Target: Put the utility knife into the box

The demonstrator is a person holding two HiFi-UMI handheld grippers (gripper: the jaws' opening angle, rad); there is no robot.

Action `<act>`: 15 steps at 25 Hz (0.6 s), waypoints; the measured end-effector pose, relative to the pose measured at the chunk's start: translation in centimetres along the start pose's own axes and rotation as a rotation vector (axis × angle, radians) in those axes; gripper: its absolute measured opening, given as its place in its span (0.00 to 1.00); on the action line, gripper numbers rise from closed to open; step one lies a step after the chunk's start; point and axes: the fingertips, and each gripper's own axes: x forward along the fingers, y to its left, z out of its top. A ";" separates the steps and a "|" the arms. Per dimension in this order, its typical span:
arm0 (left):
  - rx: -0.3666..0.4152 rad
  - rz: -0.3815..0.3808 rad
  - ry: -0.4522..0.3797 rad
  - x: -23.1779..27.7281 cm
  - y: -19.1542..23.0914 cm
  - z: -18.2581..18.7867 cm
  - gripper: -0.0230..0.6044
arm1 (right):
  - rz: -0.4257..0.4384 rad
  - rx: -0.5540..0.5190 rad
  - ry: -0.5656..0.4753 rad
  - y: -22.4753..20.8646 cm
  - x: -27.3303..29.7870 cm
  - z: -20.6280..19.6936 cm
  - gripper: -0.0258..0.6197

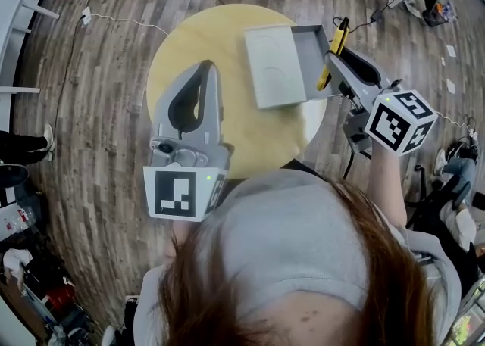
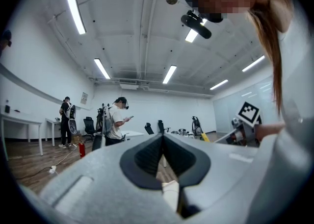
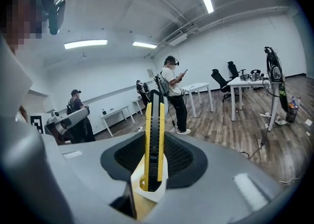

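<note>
A yellow and black utility knife [image 1: 334,51] stands between the jaws of my right gripper [image 1: 331,63], which is shut on it at the right edge of the round wooden table [image 1: 189,42]. The right gripper view shows the knife [image 3: 153,135] upright in that gripper [image 3: 154,142]. Beside the knife lies an open grey box [image 1: 307,38], with its lid [image 1: 271,68] flat to the left. My left gripper [image 1: 206,70] hangs over the table's left half, shut with nothing in it. In its own view the left gripper [image 2: 163,137] has its tips touching.
A white cable [image 1: 121,19] runs over the wooden floor behind the table. People stand in the room [image 2: 117,120] [image 3: 174,95], among white desks [image 3: 245,83] and office chairs. The person's head and shoulders fill the bottom of the head view.
</note>
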 end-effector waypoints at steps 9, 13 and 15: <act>-0.024 0.019 0.015 0.0 0.6 -1.3 0.03 | -0.050 0.030 0.173 -2.7 2.1 -4.3 0.23; -0.029 0.029 0.012 0.0 0.5 -1.2 0.03 | -0.067 0.046 0.242 -4.1 2.6 -6.0 0.23; -0.027 0.041 0.017 -0.1 0.5 -1.2 0.03 | -0.072 0.041 0.271 -4.7 2.8 -6.6 0.23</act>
